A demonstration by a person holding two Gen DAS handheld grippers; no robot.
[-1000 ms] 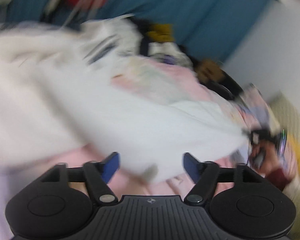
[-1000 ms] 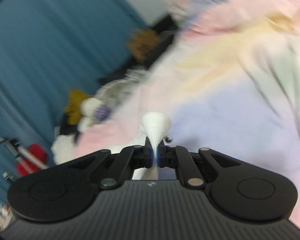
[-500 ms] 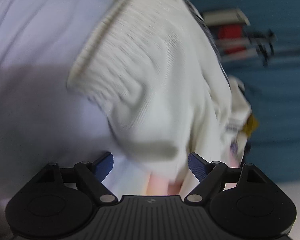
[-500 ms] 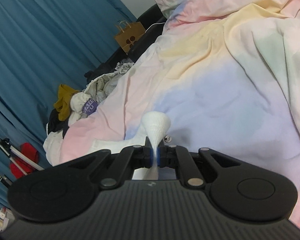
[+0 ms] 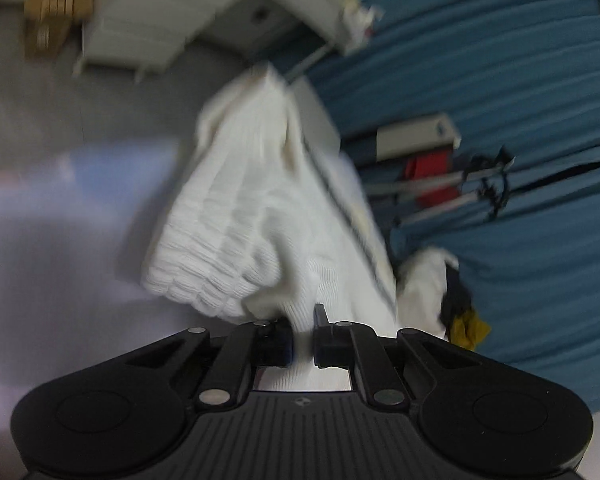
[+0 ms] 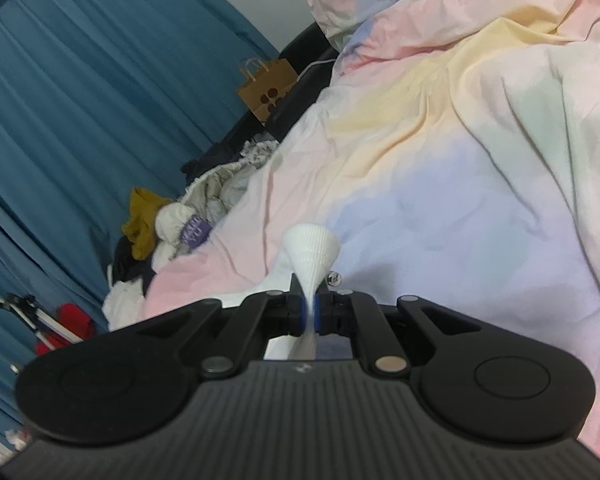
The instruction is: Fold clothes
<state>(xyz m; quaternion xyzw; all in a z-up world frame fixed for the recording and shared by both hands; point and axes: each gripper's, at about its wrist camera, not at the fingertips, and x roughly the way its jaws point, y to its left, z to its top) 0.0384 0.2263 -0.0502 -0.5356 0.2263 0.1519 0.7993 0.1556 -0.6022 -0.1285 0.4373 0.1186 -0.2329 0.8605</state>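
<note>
I have the white sweater (image 5: 260, 208) pinched at both ends.
My left hand-held gripper (image 5: 303, 340) and right hand-held gripper (image 6: 310, 314) each clamp its knit, lifted above the bed (image 6: 480, 168).

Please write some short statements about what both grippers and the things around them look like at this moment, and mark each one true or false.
1. The right gripper is shut on a bunched piece of white knit garment. True.
2. The left gripper is wide open with nothing between its fingers. False: it is closed on the white knit garment.
3. A brown paper bag stands beside the blue curtain. True.
4. The duvet is plain dark grey. False: it is pastel pink, yellow and lilac.
5. A mustard-yellow cloth lies in the clothes pile. True.
</note>
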